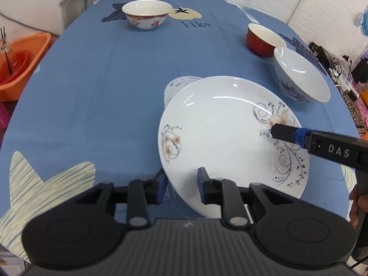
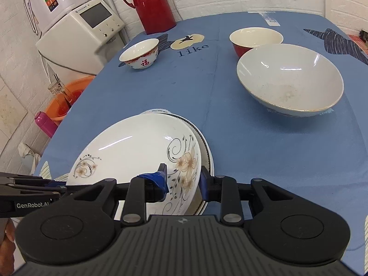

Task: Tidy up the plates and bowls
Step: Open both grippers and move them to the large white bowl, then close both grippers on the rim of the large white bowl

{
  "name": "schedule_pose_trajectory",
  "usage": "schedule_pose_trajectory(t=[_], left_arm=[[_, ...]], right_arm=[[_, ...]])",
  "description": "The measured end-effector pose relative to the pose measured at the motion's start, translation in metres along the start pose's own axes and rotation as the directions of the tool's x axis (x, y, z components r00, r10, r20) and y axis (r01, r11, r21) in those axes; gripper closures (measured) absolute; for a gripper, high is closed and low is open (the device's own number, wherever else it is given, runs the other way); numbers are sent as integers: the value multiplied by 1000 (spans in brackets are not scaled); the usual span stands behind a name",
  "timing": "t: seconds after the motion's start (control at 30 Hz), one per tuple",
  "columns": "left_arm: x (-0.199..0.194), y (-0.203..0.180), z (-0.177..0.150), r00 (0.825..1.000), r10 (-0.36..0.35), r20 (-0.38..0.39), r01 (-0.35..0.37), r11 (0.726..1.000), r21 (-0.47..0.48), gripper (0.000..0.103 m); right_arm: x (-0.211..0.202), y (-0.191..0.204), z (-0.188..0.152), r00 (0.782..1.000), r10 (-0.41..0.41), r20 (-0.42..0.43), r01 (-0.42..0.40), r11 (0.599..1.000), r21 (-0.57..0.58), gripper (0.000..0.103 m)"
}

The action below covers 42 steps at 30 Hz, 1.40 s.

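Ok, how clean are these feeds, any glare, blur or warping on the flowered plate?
Left wrist view: streaks of light glare on the flowered plate, its pattern still sharp, and the blue tablecloth bulges from fisheye warping. Right wrist view: similar streaks on the plate and the large white bowl, no motion blur, dark corners.

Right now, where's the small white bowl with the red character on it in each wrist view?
Left wrist view: small white bowl at top centre, on the far part of the blue tablecloth.
Right wrist view: same bowl at upper left, near the red thermos.
Shared landmark: the printed word "like", just right of the bowl in both.
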<state>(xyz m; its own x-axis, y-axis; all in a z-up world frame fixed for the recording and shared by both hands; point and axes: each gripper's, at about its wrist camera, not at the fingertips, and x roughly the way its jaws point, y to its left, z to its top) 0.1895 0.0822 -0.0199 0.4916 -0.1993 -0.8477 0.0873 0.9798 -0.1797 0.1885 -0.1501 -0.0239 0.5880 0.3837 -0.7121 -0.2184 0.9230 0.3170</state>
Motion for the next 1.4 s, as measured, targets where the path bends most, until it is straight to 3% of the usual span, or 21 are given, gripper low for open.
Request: schedule_pose_trajectory(t=[0.07, 0.13, 0.2, 0.43, 0.67, 0.93, 1.17, 1.4], left_arm=[[1, -2, -1, 1000, 7, 1, -7, 1000, 17, 76], [1, -1, 0, 1000, -11, -3, 11, 1000, 19, 47], [-4, 2, 1, 1000, -7, 14, 7, 1000, 15, 47], [-36, 10, 16, 997, -14, 82, 14, 1000, -5, 46], [-39, -30, 63, 990, -91, 105, 87, 995, 40, 45], [17, -105, 123, 985, -170, 30, 166, 982, 91, 43], [81, -132, 162, 982, -181, -61, 185, 981, 56, 42], [123, -149, 176, 975, -186, -120, 192, 980, 46, 42]], right_arm=[[-2, 0, 1, 1000, -6, 19, 6, 1000, 1, 88], [-6, 0, 5, 999, -18, 33, 18, 1000, 3, 87], [-11, -1, 8, 997, -53, 58, 53, 999, -8, 86], [-33, -16, 24, 994, -5, 113, 1, 999, 33, 86], [-71, -57, 51, 983, -83, 163, 72, 995, 74, 87], [-78, -129, 76, 973, -185, 138, 157, 969, 193, 86], [-38, -161, 95, 981, -184, 55, 168, 962, 213, 84], [-1, -180, 105, 987, -160, -12, 159, 960, 232, 81]])
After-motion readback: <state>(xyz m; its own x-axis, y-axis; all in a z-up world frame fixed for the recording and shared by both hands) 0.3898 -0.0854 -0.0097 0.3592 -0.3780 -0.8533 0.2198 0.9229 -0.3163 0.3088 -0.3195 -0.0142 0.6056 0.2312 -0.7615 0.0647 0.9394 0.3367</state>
